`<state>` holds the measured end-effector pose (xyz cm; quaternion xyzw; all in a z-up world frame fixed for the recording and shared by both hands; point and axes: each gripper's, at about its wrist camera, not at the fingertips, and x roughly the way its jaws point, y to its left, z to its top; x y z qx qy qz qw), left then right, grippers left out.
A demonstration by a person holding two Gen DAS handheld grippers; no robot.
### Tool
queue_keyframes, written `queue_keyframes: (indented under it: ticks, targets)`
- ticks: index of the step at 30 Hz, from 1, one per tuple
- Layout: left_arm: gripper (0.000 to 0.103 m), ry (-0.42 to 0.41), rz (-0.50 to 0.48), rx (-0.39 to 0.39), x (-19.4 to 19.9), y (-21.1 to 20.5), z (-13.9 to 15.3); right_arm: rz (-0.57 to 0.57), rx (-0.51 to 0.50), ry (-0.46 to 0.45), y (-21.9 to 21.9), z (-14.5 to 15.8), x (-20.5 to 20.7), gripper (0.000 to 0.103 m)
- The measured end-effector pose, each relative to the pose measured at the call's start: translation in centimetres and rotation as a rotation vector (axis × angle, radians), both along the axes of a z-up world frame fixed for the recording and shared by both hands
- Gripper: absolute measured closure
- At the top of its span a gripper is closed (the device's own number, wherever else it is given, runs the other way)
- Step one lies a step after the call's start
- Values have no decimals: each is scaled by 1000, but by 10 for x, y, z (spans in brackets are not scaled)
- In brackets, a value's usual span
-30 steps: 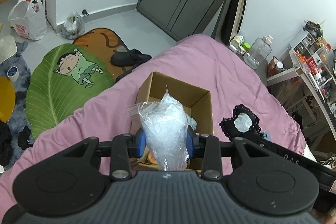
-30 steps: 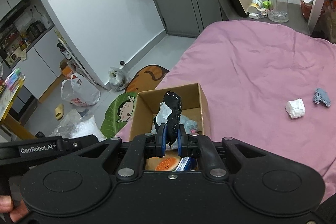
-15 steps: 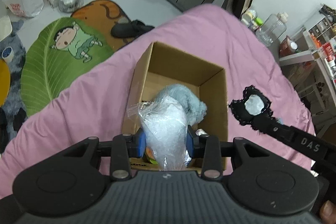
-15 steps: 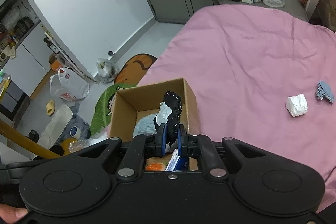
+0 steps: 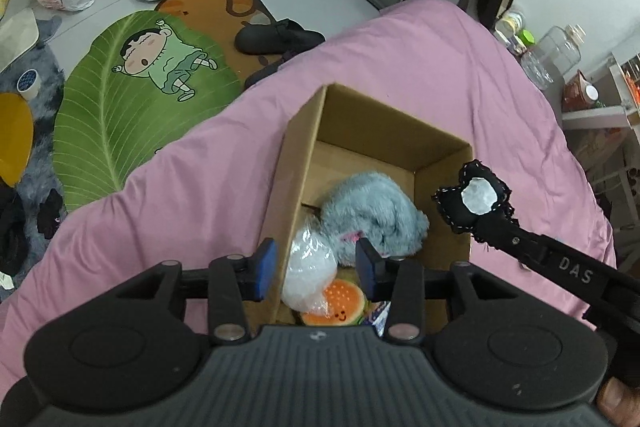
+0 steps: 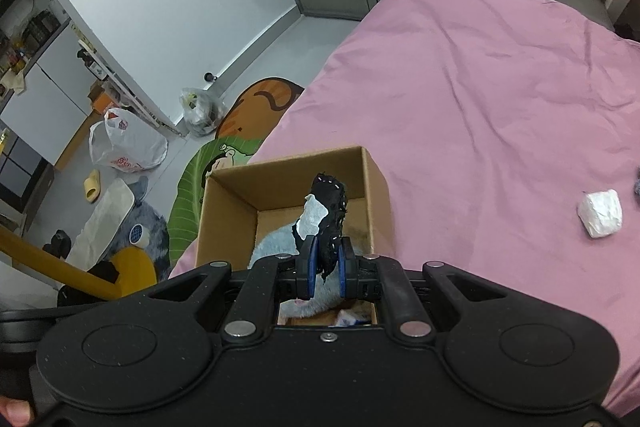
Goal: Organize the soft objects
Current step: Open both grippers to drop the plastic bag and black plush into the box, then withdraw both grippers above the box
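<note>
Both hands have come closer to the cardboard box [image 5: 304, 163] on the pink bed [image 5: 180, 187], and the clear plastic bag [image 5: 310, 269] that the left tongs [image 5: 316, 269] were squeezing now lies inside the box. Those tongs have just been opening. Their blue pads stand apart and press on nothing, with the bag lower down in the gap between them, against the box's left wall.

The right tongs [image 6: 324, 269] are clamped tight on a black lacy soft thing [image 6: 330, 215] with a white patch. It sticks up long and thin, pointing away from the tongs. From the left camera it hangs just over the box's right wall, so the box lies below it and a little to the left. I think it must go a bit more over the box before it is let go, or it could slip down outside the wall.

Inside the box there is also a fluffy grey-blue plush [image 5: 372, 215] in the middle and an orange burger toy [image 5: 340, 307] at the near end.

Well to the right of the box, a white crumpled lump [image 6: 600, 213] waits on the bed. The right hand is nearer to it.
</note>
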<state>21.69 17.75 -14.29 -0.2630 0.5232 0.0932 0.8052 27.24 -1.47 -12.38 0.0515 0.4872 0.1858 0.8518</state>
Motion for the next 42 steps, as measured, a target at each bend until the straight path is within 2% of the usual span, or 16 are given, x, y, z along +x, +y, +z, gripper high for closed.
queue_keyframes:
  ticks: [5,8,10,11,12,13,15,19,21,25,28,35,42]
  targets:
    - [61,10,9,11,6,3,2,5,12,-2,6,3,8,91]
    - [60,14,9,19,9,4,8,6,16,-16,9,8,11,87]
    - [51,0,5,24,11,2,16,-10,13,-13,9,10,15,83]
    - [47,-10,1,27,10,1,20,-18,2,-7,8,12,16,72]
    - [39,-21,-2,33,10,-1,23,-18,-6,-11,6,13,15,63]
    - [31,-28,-5,40,9,-3,26,-11,-13,-31,5,18,12,59]
    - [23,-39,-10,55,9,-6,29,-4,-32,-60,3,25,8,48]
    - [17,-30,-11,55,8,-11,30,-15,-40,-75,-9,33,3,45]
    - [14,-15,-12,64,7,-12,30,-24,-36,-83,-17,36,0,40]
    - [6,-29,-15,75,1,-16,37,-22,-37,-94,-27,43,-9,34]
    - [0,-41,-12,86,-4,-18,42,-14,-23,-103,-31,49,-16,25]
    - [0,-104,-16,136,-17,-25,61,3,51,-129,-47,68,-35,6]
    - [0,-146,-17,170,-31,-33,78,11,66,-146,-57,75,-51,0]
